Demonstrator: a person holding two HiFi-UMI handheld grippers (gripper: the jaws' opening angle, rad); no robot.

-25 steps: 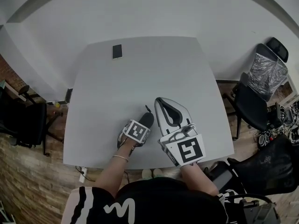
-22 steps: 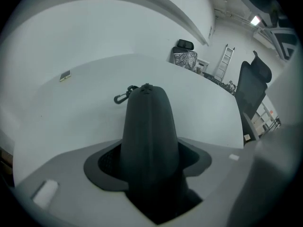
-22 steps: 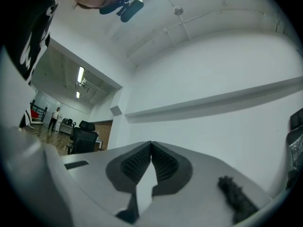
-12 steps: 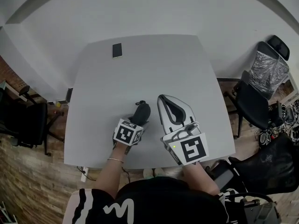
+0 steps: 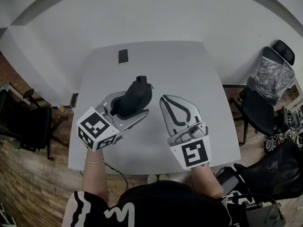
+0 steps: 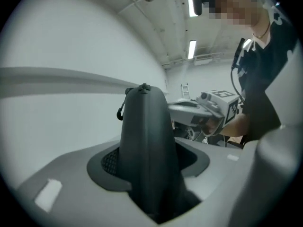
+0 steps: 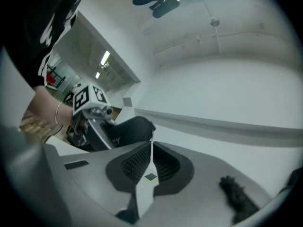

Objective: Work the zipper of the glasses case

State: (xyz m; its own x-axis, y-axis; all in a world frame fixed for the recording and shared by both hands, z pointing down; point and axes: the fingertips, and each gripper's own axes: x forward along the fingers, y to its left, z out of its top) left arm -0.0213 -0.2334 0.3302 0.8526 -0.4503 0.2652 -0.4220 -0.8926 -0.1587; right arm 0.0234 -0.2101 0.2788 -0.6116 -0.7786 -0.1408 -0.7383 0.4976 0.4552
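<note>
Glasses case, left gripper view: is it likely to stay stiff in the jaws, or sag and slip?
Probably stiff: the glasses case stands out from the jaws without sagging or denting. Likely light, since one end alone carries it. Its smooth shell might pivot when the zipper pull is tugged.

readable text: none | glasses case print: illegible

Your left tool covers the near end of the case; the flat dark thing at 11 o'clock is too small to name.
</note>
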